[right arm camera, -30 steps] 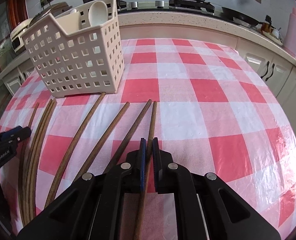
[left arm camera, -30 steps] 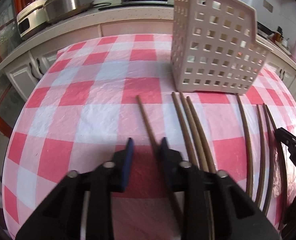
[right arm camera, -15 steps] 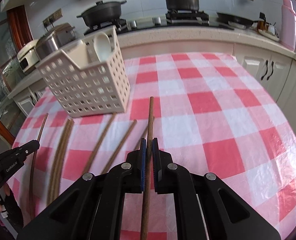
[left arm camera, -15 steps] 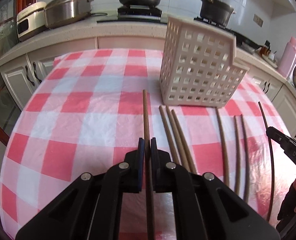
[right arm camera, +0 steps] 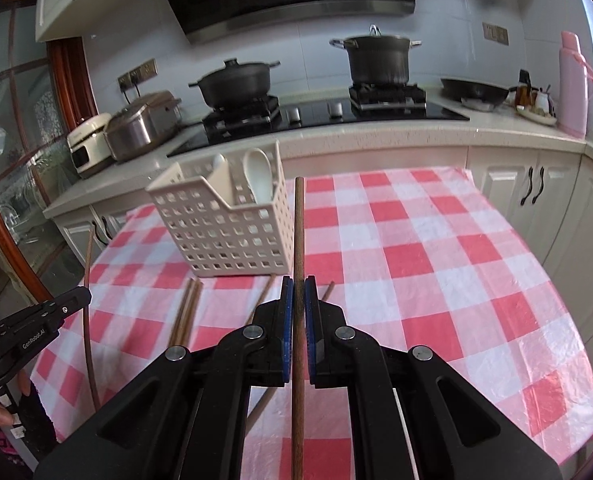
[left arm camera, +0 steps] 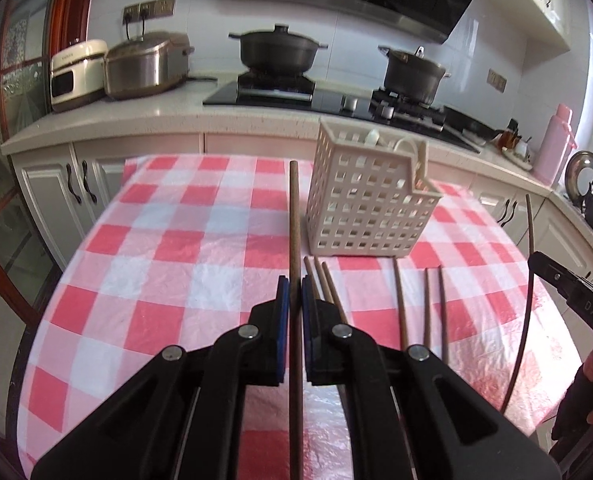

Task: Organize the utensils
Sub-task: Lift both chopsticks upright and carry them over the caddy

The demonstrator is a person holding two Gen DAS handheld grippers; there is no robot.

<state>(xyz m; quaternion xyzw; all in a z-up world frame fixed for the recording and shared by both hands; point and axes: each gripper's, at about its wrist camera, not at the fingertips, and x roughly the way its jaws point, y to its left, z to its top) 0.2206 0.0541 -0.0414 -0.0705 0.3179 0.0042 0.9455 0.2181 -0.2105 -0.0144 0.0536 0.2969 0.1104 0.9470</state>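
While both grippers hang above the checked worktop [left arm camera: 168,248]:
Left gripper [left arm camera: 292,292]: pinching one long brown wooden chopstick [left arm camera: 293,216], lifted clear.
Right gripper [right arm camera: 299,292]: pinching a second brown wooden chopstick [right arm camera: 299,220].
Loose chopsticks [left arm camera: 400,300]: flat on the cloth.
White perforated plastic basket [left arm camera: 368,208]: just beyond them, white spoons [right arm camera: 258,176] inside.

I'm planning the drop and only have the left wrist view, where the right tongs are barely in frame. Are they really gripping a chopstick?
Observer: Yes. In the right wrist view the right tongs are shut on a chopstick that sticks out ahead of them.
Operator: What's in the basket?
Observer: White spoons stand in the taller back section of the basket.
Operator: Where is that chopstick's tip?
Observer: In that view it shows just right of the basket's tall corner.
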